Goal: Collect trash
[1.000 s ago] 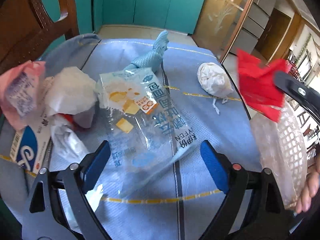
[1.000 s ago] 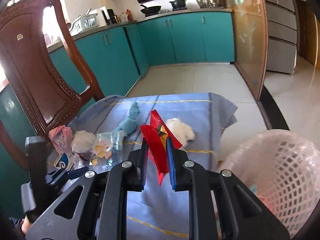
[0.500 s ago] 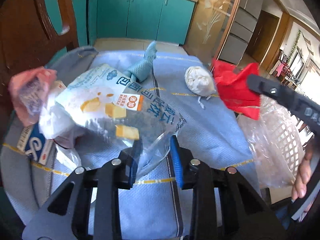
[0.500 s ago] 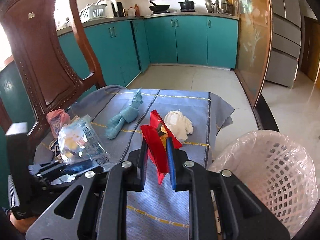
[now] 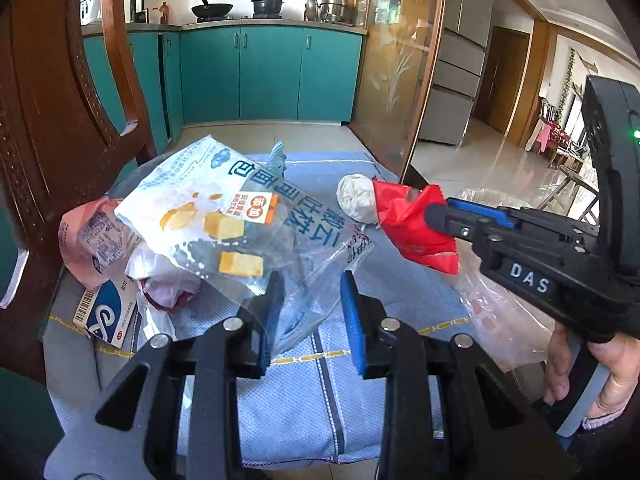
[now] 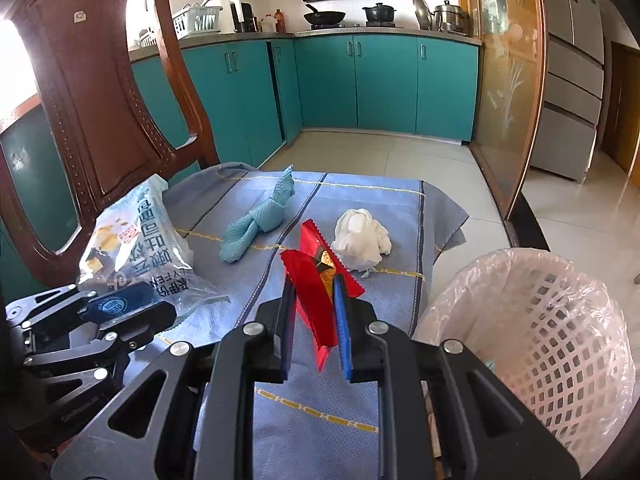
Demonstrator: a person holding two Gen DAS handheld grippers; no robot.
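My left gripper is shut on a clear bread bag with blue lettering and holds it lifted off the blue tablecloth. In the right wrist view the same bread bag hangs at the left above the left gripper. My right gripper is shut on a red snack wrapper, near the white trash basket lined with a clear bag. The red wrapper and right gripper also show at the right of the left wrist view.
A crumpled white tissue and a knotted light-blue cloth lie on the tablecloth. At the left lie a pink wrapper, a blue-and-white box and more white wrappers. A wooden chair stands behind the table.
My left gripper closed on the bread bag and lifted it off the cloth. My right gripper, still holding the red wrapper, shifted slightly; the basket now fills more of the lower right.
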